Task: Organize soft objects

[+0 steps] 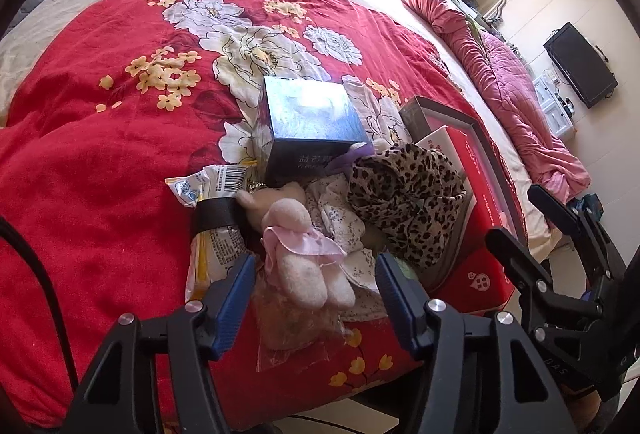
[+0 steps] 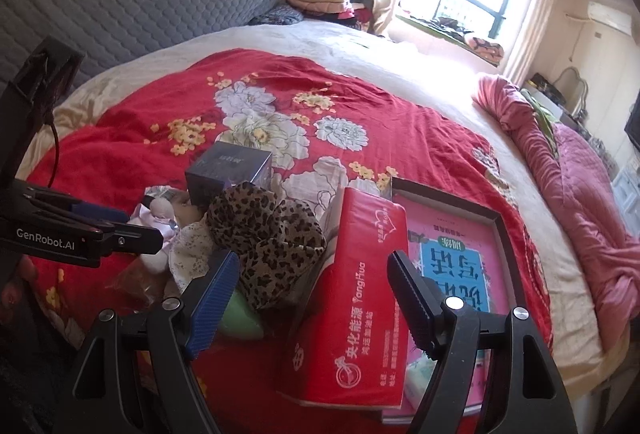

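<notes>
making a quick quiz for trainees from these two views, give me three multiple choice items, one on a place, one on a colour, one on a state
1. Where does the leopard-print cloth lie?
A. between the plush toy and the red tissue pack
B. on the windowsill
C. on the pink quilt

2. What colour is the bedspread under the pile?
A. green
B. red with flowers
C. plain white

3. How does the left tool stand?
A. shut on the blue box
B. out of view
C. jaws apart, either side of the plush toy

Answers: 1 A, the cloth sits between them. 2 B, red floral fabric. 3 C, gaps show beside both pads.
</notes>
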The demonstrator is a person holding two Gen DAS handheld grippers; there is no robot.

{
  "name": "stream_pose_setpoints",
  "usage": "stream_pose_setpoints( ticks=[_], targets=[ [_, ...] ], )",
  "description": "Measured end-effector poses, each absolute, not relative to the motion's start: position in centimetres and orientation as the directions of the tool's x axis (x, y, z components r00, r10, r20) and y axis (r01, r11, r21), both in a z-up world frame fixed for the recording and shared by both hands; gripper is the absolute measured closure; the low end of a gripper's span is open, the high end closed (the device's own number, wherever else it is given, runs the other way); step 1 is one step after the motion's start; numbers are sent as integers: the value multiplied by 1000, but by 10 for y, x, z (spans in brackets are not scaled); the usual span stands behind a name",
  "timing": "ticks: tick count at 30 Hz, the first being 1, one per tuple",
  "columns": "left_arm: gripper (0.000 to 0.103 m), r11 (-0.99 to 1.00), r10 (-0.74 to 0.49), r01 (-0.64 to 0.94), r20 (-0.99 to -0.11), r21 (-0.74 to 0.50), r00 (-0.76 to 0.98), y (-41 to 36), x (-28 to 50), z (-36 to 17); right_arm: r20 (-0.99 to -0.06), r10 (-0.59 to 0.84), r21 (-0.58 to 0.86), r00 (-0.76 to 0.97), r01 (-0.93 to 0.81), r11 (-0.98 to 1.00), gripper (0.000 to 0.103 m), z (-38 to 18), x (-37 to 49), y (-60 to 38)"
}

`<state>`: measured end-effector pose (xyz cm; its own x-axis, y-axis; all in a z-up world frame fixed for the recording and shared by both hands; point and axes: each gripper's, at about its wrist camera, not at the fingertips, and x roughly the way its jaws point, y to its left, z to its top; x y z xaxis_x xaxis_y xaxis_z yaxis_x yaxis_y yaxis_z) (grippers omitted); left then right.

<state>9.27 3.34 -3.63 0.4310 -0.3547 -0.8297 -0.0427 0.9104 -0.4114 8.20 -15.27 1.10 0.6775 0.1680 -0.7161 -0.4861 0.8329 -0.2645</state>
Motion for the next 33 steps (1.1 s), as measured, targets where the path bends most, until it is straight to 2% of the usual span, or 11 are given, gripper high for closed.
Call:
stream_pose_setpoints(
  ticks=[4,12,14,16,17,18,21,24,27,33],
  targets=[
    [50,909,-362,-36,-830,-415,424,33,97,-39,-715,130,-363,687,-524,770,26,-2,97,-128],
    [52,898,-390,-26,-822,-439,415,34,100,-44,-754,107,-411,648,-592,693,26,-34,124,-100],
    [58,900,-386,-26,-824,-435,415,35,101,-46,-757,103,-418,646,-599,683,26,-39,128,-97],
    [60,898,-389,-27,-823,-438,413,36,102,-48,-763,130,-387,634,-608,693,42,-40,132,-94],
    [60,896,-392,-30,-823,-442,410,37,102,-49,-777,146,-350,613,-613,708,56,-41,135,-95],
    [61,894,-395,-32,-822,-446,410,38,103,-50,-786,159,-318,597,-612,725,64,-42,138,-97],
    [67,895,-393,-38,-825,-445,408,40,104,-51,-791,215,-219,573,-593,775,77,-41,141,-107],
    [73,896,-391,-40,-828,-443,401,39,105,-53,-777,296,-93,555,-567,819,83,-35,142,-122],
    [76,906,-375,-32,-836,-421,400,36,107,-52,-750,365,14,552,-538,843,85,-27,142,-138],
    [83,906,-373,-17,-818,-423,438,39,106,-42,-706,421,101,569,-508,856,87,-15,140,-156]
  ],
)
